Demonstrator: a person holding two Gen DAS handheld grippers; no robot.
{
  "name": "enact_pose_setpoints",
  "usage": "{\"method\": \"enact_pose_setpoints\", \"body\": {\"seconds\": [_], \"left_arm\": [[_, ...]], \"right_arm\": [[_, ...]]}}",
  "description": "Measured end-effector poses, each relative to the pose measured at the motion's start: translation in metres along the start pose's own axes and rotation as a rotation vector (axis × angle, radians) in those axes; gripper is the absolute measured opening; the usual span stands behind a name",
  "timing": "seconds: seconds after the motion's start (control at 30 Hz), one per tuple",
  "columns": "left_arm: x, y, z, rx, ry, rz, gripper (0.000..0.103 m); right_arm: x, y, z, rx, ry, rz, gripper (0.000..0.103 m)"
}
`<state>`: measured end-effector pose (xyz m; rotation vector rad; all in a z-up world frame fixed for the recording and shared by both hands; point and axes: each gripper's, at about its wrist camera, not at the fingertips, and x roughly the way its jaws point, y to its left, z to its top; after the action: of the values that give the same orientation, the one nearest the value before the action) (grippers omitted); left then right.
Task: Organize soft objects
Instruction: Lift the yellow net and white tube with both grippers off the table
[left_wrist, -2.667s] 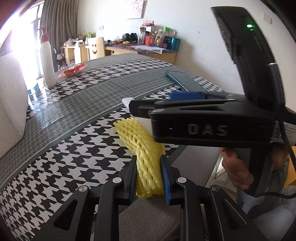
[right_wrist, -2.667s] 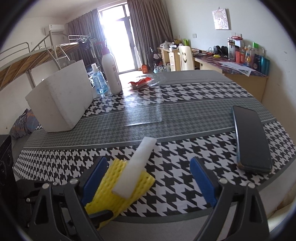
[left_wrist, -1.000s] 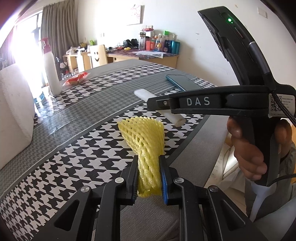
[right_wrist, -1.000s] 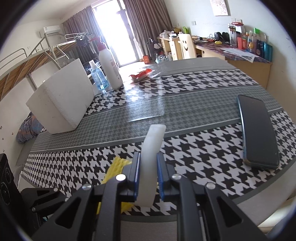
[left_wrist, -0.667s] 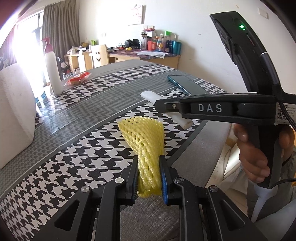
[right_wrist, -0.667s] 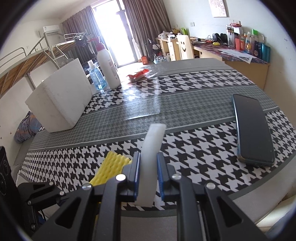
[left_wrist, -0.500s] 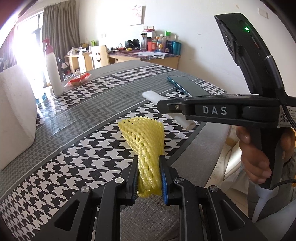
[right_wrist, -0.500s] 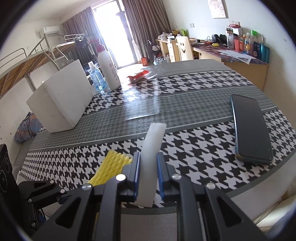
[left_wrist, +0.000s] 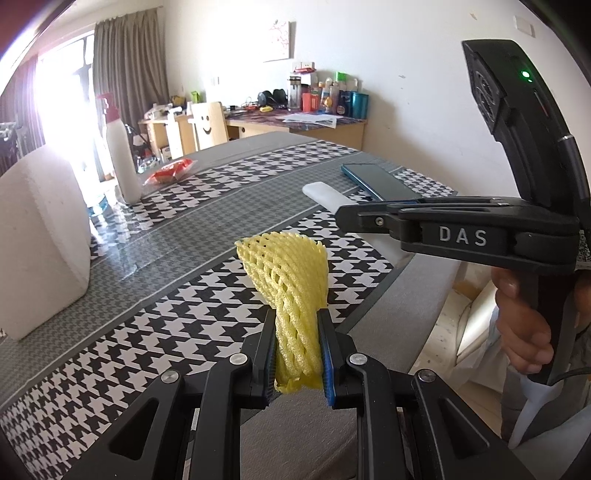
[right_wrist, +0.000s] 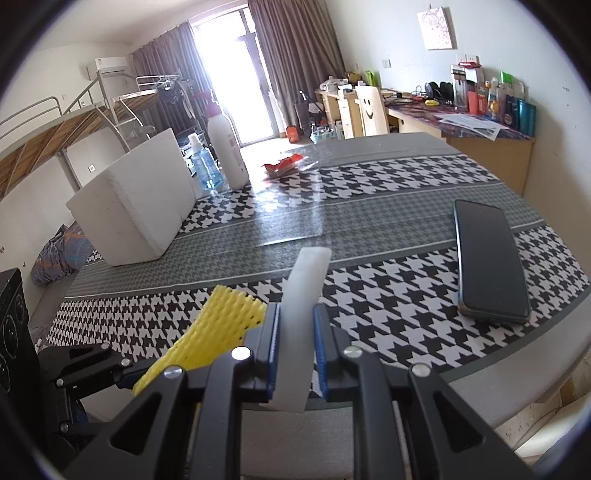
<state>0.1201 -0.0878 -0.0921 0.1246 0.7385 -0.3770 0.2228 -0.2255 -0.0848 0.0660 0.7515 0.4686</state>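
- While both tools hung over the near edge of the houndstooth table (right_wrist: 388, 206), the right gripper (right_wrist: 294, 341) was found pinching a white foam strip (right_wrist: 301, 310), which it had not held a few seconds earlier, when its jaws stood spread around the strip as it lay on the yellow netting.
- Left gripper (left_wrist: 297, 356) was pinching the bunched end of the yellow foam fruit net (left_wrist: 291, 280); that hold matched every earlier view.
- Over the last second the strip had drawn apart from the net: it now stood beside the net, toward the phone (right_wrist: 487, 258), no longer overlapping it.
- Judgement: the two soft items had been separated and each was in hand clear of the table, so the picking stage appeared complete and placement remained.
- White foam box (right_wrist: 136, 206) stood on the table's far left portion, well apart from both items. Its interior was not visible, so contents and even the open side could not be confirmed; whether it was the intended destination was likewise unconfirmed.
- White pump bottle (right_wrist: 225, 147) and a blue-liquid bottle (right_wrist: 205, 166) stood just beside the box; a red wrapper (right_wrist: 282, 164) lay beyond them. None was disturbed.
- A person's hand (left_wrist: 524, 325) gripped the right tool's handle.
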Motion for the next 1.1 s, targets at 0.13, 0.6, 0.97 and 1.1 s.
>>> {"method": "enact_pose_setpoints", "body": {"seconds": [0.13,0.6,0.97,1.1], "left_arm": [[-0.005,0.001,0.000,-0.001,-0.009,0.010,0.021],[-0.019,0.013,0.013,-0.013,-0.063,0.050,0.021],[-0.025,0.023,0.026,-0.020,-0.099,0.080,0.021],[-0.030,0.026,0.032,-0.017,-0.121,0.091,0.021]], "right_arm": [[-0.003,0.002,0.001,-0.007,-0.008,-0.001,0.021],[-0.018,0.012,0.006,-0.035,-0.062,0.014,0.021],[-0.022,0.019,0.012,-0.058,-0.091,0.020,0.021],[-0.024,0.022,0.015,-0.064,-0.103,0.015,0.021]]}}
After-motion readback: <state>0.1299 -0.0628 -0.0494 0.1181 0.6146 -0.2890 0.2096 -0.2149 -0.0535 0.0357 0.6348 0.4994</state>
